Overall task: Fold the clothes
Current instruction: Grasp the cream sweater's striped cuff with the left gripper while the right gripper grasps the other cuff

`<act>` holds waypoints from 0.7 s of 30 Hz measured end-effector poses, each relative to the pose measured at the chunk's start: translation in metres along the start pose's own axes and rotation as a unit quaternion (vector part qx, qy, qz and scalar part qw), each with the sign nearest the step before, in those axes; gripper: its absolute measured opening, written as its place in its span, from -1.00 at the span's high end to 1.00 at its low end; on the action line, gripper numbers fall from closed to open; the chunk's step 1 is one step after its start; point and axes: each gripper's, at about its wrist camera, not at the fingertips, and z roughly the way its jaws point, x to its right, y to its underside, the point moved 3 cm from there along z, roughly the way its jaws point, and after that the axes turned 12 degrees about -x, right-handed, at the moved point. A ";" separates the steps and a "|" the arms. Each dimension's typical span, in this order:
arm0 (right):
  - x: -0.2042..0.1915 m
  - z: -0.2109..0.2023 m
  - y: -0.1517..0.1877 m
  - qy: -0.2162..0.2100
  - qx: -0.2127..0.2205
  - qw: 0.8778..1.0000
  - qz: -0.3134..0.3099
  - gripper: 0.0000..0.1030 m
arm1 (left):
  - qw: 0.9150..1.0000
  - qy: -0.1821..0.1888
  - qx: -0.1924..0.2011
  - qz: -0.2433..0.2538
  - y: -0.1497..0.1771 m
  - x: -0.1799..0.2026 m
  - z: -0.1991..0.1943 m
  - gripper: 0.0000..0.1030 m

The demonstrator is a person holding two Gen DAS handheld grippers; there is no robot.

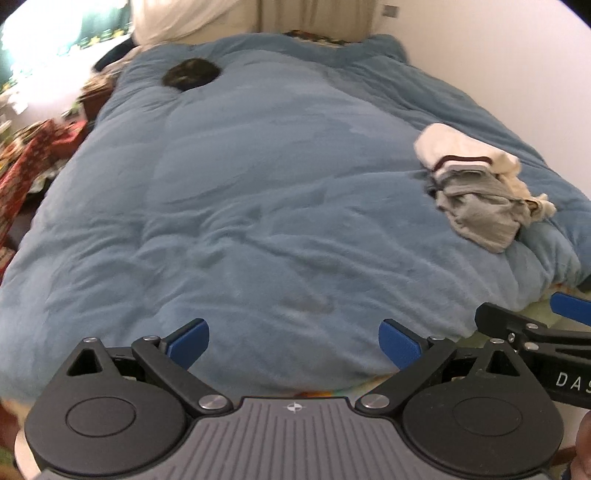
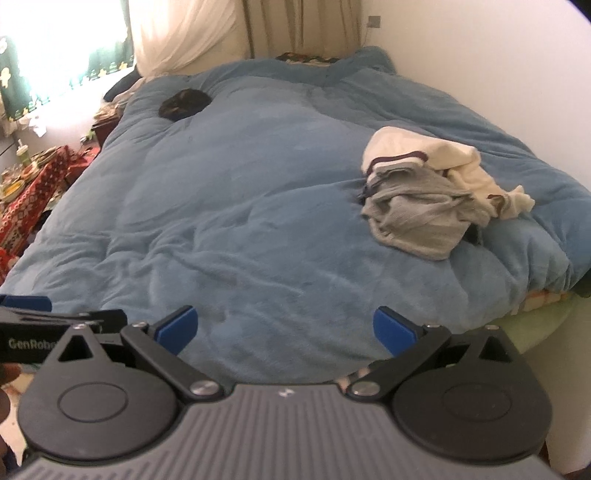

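A crumpled pile of clothes (image 1: 476,184), cream on top with a dark stripe and grey below, lies on the right side of a blue blanket (image 1: 258,203) covering the bed. It also shows in the right wrist view (image 2: 428,195). My left gripper (image 1: 293,345) is open and empty, held above the near edge of the bed. My right gripper (image 2: 284,330) is open and empty too, also at the near edge, left of and nearer than the pile. The right gripper shows at the far right of the left wrist view (image 1: 535,325).
A small dark bundle (image 1: 190,74) lies on the blanket at the far left. A white wall (image 2: 498,74) runs along the bed's right side. A table with a red patterned cloth (image 2: 33,188) stands left of the bed. Curtains (image 2: 192,33) hang behind.
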 end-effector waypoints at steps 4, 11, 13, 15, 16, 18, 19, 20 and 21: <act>0.031 0.012 -0.014 0.012 0.003 1.000 0.017 -0.99 | 0.999 0.016 0.000 0.030 -0.029 0.024 0.017 -0.86; 0.087 0.043 -0.046 0.027 0.005 0.999 0.045 -0.99 | 0.997 0.035 -0.003 0.071 -0.077 0.069 0.054 -0.67; 0.103 0.054 -0.057 0.032 0.008 0.998 0.054 -0.99 | 0.996 0.045 0.000 0.078 -0.090 0.080 0.065 -0.63; 0.118 0.064 -0.069 0.042 0.014 0.997 0.061 -0.99 | 0.995 0.056 0.000 0.081 -0.105 0.092 0.075 -0.53; 0.126 0.068 -0.075 0.051 0.020 0.997 0.063 -0.98 | 0.995 0.064 0.001 0.082 -0.113 0.098 0.080 -0.52; 0.141 0.076 -0.088 0.067 0.031 0.995 0.066 -0.95 | 0.994 0.074 -0.002 0.086 -0.129 0.111 0.088 -0.45; 0.148 0.080 -0.094 0.073 0.035 0.994 0.067 -0.91 | 0.993 0.075 0.002 0.092 -0.136 0.119 0.091 -0.41; 0.154 0.083 -0.100 0.077 0.038 0.994 0.067 -0.84 | 0.992 0.076 0.005 0.099 -0.144 0.127 0.095 -0.35; 0.161 0.086 -0.107 0.079 0.041 0.994 0.067 -0.83 | 0.991 0.076 0.009 0.105 -0.151 0.135 0.098 -0.33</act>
